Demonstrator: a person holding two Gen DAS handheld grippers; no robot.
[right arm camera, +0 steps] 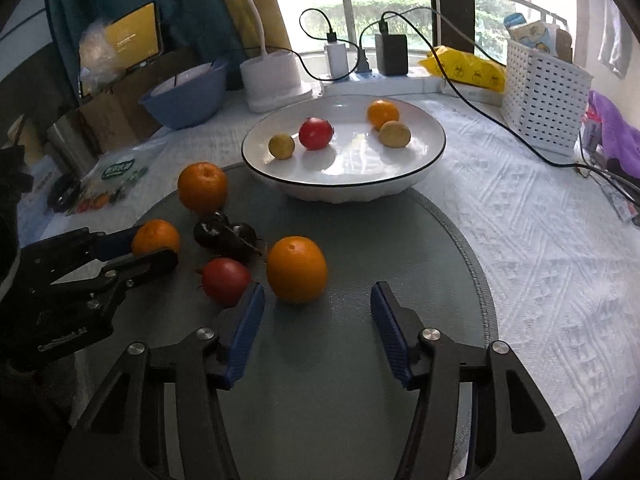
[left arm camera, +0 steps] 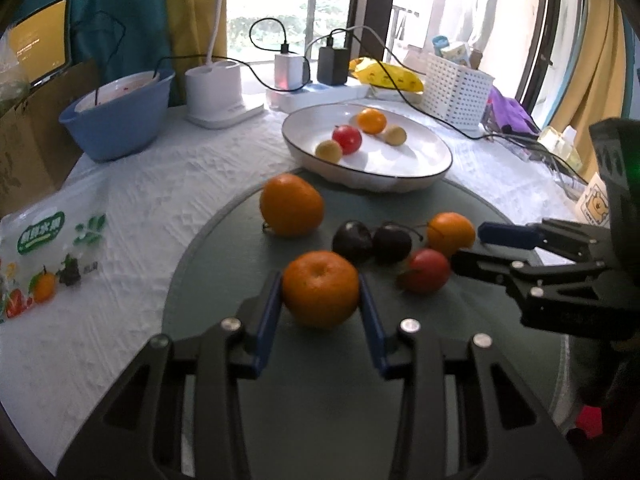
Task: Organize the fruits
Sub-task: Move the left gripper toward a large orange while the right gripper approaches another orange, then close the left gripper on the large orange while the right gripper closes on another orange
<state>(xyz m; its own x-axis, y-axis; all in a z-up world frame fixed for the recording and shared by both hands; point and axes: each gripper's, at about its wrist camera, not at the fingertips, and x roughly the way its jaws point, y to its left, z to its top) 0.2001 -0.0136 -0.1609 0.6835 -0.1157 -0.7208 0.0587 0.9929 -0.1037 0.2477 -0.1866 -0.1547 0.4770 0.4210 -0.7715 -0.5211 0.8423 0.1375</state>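
Left gripper (left arm camera: 320,312) clamps a mandarin (left arm camera: 321,289) on the green mat (left arm camera: 320,392); right gripper (right arm camera: 318,330) stands apart, empty, near an orange (right arm camera: 296,269).

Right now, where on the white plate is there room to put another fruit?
The white plate is bare along its near and right side, in front of the yellow fruit. Its far side is crowded: orange, red fruit, second yellow fruit.

Bright daylight from the blown-out window (left arm camera: 288,4) at top centre, glare on the white plate (right arm camera: 352,160), soft shadows under fruit, strong fisheye bending, dark vignetted corners, slight overall blur
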